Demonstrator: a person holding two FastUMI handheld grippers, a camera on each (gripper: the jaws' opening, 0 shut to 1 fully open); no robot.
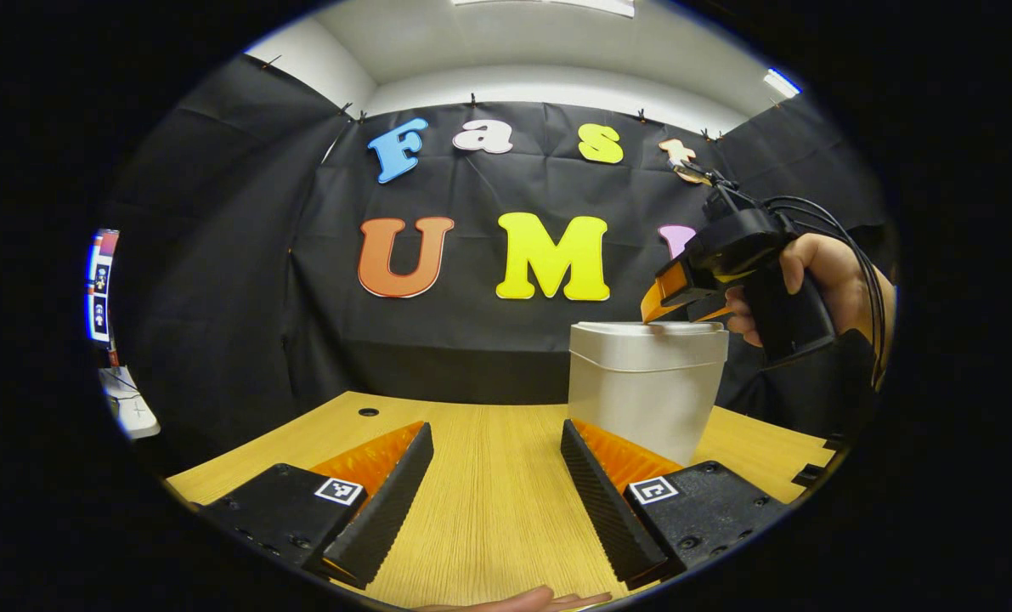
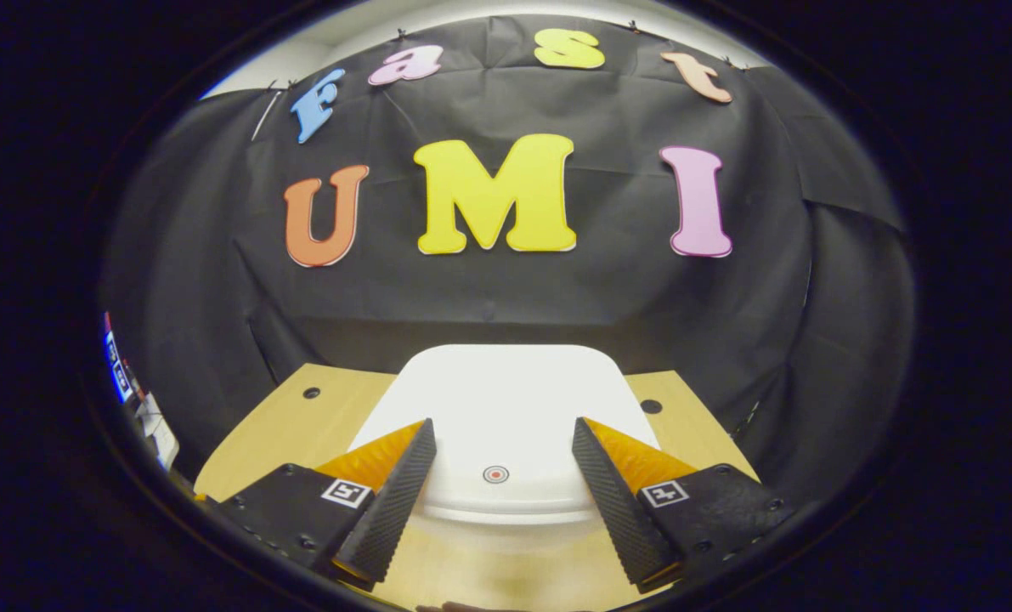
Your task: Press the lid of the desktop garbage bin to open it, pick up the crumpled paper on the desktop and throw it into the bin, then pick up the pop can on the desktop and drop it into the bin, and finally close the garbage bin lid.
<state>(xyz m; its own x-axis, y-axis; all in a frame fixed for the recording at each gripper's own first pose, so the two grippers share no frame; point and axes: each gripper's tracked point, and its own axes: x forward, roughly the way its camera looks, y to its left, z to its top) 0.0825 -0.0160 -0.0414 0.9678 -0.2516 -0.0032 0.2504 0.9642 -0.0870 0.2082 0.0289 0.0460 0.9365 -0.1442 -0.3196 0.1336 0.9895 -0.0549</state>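
The white desktop bin [image 1: 646,382] stands on the wooden table [image 1: 489,501] with its lid shut. In the left gripper view my left gripper [image 1: 495,427] is open just above the tabletop, the bin just beyond its right finger. A hand holds my right gripper [image 1: 671,310] over the bin, fingertips at the lid's top. In the right gripper view the right gripper [image 2: 501,425] is open and looks down on the white lid [image 2: 506,399]. A small red round mark [image 2: 495,474] sits near the lid's front edge, between the fingers. Whether the tips touch the lid I cannot tell.
The table's far edge meets the black cloth wall. A cable hole [image 1: 368,412] is at the back left of the tabletop, and two holes [image 2: 311,393] [image 2: 651,406] flank the bin. A lit screen [image 1: 102,285] stands off the table's left side.
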